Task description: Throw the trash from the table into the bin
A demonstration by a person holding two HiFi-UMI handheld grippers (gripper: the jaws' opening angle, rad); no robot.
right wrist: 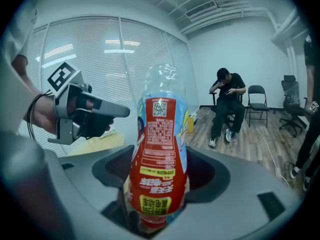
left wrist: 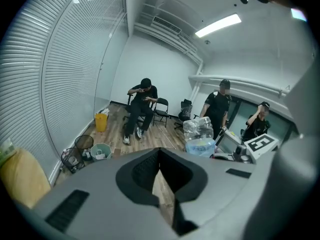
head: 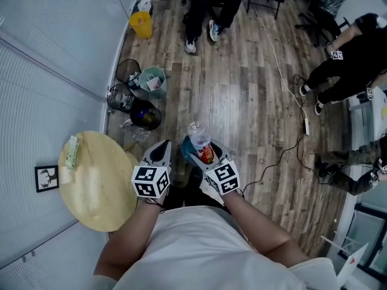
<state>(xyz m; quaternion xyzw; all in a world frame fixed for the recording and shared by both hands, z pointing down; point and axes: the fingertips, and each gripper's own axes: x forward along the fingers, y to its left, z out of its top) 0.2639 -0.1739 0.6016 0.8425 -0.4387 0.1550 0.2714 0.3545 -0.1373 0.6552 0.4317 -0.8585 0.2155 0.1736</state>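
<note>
My right gripper (head: 203, 154) is shut on a clear plastic bottle (head: 200, 142) with a red label; the bottle (right wrist: 160, 154) stands upright between the jaws, cap end down. My left gripper (head: 162, 148) is shut and holds nothing, just left of the bottle (left wrist: 199, 134). The round wooden table (head: 103, 186) lies to my left, with a pale green wrapper (head: 72, 151) near its far edge. Ahead by the wall stand a teal bin (head: 152, 81), two black mesh bins (head: 127, 71), and a bin lined with a black bag (head: 146, 114).
A yellow bin (head: 141, 24) stands farther along the blinds. A person sits on a chair (head: 202, 8) ahead, and others are at the right (head: 351, 59). A power cable (head: 283, 71) runs across the wooden floor. A framed picture (head: 46, 177) lies left of the table.
</note>
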